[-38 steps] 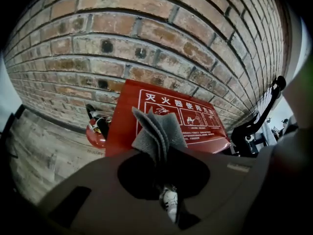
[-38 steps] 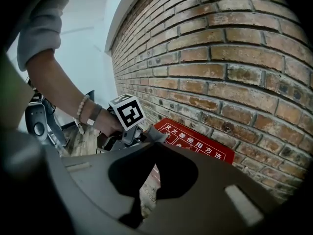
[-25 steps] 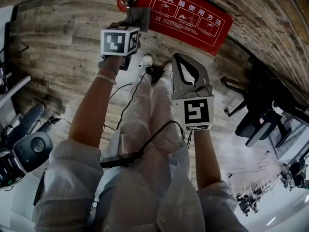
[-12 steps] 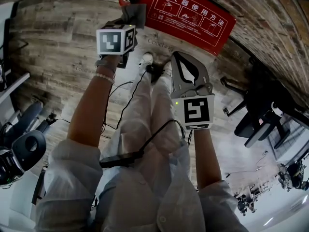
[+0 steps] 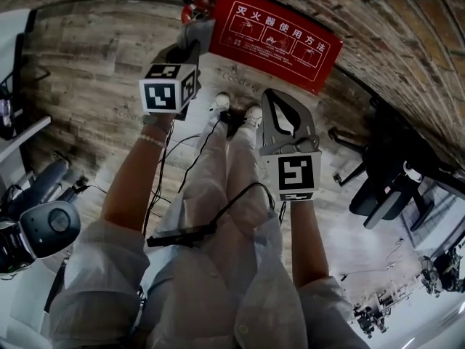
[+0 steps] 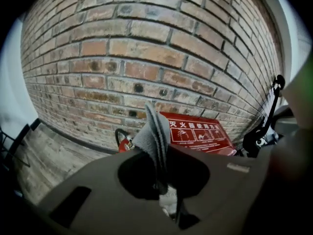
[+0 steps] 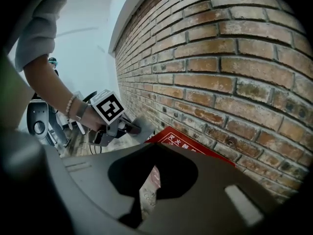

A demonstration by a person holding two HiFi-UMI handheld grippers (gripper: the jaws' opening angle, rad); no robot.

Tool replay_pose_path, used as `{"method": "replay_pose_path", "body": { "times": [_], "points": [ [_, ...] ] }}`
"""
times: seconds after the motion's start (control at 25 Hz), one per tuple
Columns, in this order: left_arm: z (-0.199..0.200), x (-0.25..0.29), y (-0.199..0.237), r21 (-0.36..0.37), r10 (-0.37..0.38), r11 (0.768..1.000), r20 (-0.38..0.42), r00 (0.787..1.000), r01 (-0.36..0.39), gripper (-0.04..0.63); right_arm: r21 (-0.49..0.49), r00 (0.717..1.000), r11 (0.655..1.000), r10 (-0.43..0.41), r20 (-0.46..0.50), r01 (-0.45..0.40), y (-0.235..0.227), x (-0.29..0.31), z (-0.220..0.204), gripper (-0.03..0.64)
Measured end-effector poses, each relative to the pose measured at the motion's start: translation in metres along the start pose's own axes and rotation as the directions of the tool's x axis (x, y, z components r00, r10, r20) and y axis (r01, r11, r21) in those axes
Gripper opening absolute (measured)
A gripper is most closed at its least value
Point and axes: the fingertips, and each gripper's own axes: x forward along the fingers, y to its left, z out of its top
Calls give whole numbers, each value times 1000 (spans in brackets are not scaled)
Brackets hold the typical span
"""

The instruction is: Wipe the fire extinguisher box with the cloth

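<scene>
The red fire extinguisher box (image 5: 280,38) lies low against the brick wall, with white print on its lid. It also shows in the left gripper view (image 6: 200,136) and the right gripper view (image 7: 183,141). My left gripper (image 5: 187,49) is shut on a folded grey cloth (image 5: 195,33). It holds the cloth just off the box's left end, and I cannot tell whether they touch. The cloth (image 6: 155,136) sticks up between the jaws. My right gripper (image 5: 270,97) is shut and holds nothing, short of the box's front edge.
A red fire extinguisher (image 5: 196,6) with a black hose stands left of the box. The person's legs and white shoes (image 5: 221,102) are below the grippers, and cables trail over the wooden floor. A black chair (image 5: 385,187) is at the right. A grey machine (image 5: 43,227) is at the left.
The left gripper with the cloth has drifted a little left and back toward the person. The right gripper has barely moved. The head camera has shifted slightly.
</scene>
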Motion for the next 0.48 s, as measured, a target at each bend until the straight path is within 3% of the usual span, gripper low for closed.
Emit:
{"method": "replay_pose_path", "body": {
  "times": [0.2,0.32,0.48],
  "points": [
    [42,-45,-32,143,-57,989,63,996,48,11,-24,999,999,-26,45,27,-12,-21,39,8],
    [77,-75,-56,259,-103,963,119,988,69,11,-39,996,998,-44,72,47,-18,-38,66,8],
    [124,-114,-86,335,-166,937,191,967,95,11,-28,990,996,-85,111,88,-28,-61,96,8]
  ]
}}
